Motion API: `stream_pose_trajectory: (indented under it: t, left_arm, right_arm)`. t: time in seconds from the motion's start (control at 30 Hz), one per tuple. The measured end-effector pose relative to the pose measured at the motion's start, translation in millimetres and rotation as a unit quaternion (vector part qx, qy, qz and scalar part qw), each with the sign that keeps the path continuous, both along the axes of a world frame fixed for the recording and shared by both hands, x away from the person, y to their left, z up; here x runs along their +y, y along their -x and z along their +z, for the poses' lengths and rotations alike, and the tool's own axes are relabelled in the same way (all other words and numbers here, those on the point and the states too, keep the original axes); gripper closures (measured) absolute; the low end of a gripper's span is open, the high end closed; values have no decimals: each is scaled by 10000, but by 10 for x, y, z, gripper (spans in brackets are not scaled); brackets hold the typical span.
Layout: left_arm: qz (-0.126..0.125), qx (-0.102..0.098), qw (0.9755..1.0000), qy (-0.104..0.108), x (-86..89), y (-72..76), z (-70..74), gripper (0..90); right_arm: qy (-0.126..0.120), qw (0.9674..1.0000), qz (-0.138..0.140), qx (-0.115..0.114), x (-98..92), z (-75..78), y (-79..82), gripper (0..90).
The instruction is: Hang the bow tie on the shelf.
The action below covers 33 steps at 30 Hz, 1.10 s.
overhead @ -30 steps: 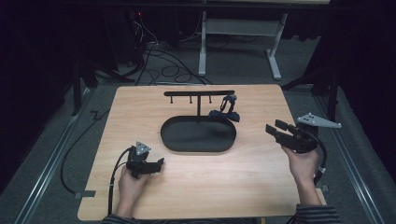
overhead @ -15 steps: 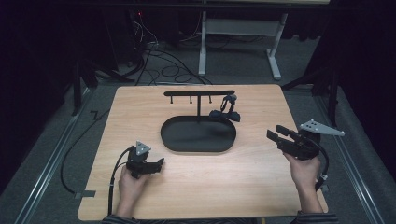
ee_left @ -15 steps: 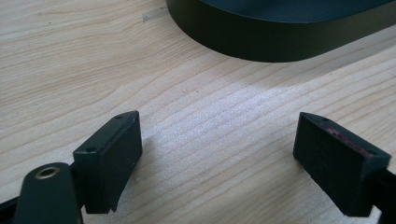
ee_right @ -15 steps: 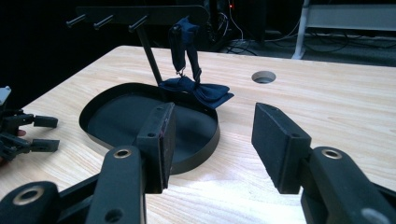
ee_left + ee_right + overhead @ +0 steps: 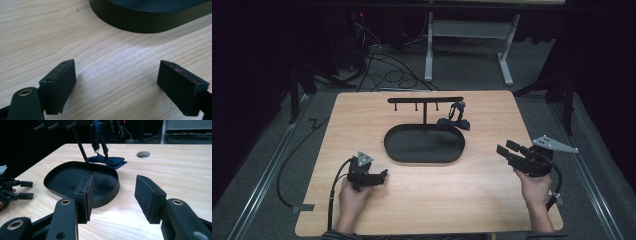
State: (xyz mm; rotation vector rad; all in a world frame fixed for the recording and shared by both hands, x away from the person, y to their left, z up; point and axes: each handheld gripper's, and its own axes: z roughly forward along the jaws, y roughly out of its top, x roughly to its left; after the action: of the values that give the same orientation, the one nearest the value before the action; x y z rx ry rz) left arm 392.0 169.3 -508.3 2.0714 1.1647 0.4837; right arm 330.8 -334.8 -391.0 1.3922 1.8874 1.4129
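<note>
The bow tie (image 5: 454, 122) hangs by its strap from the right end of the stand (image 5: 425, 100), its bow resting at the far right rim of the black oval tray (image 5: 397, 150) — prob. hung there to keep its shape and stay easy to pick.

Right hand-held gripper (image 5: 508, 150): jaws spread, nothing btwn them, low over the table (image 5: 462, 200) near its right edge, pointing toward tray and bow tie; looks lined up for an approach, though well apart from it.

Left hand-held gripper (image 5: 382, 175): jaws spread too, empty, sitting low at the front left just short of the tray wall, w/ bare wood btwn the pads; seems parked out of the way.
</note>
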Motion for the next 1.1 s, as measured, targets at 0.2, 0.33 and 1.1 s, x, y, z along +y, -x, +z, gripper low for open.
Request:
stream_pose_trajectory:
  t: [0.2,0.33,1.1]
  left_arm:
    - [0,0,10000,0,0,0,0,159]
    - [0,0,10000,0,0,0,0,159]
    - [0,2,10000,-1,0,0,0,158]
  right_arm:
    - [-78,9999,39,82,31,-106,-10,511]
    - [-91,9999,60,111,55,-155,-16,512]
    - [-8,9991,209,375,228,-430,-109,513]
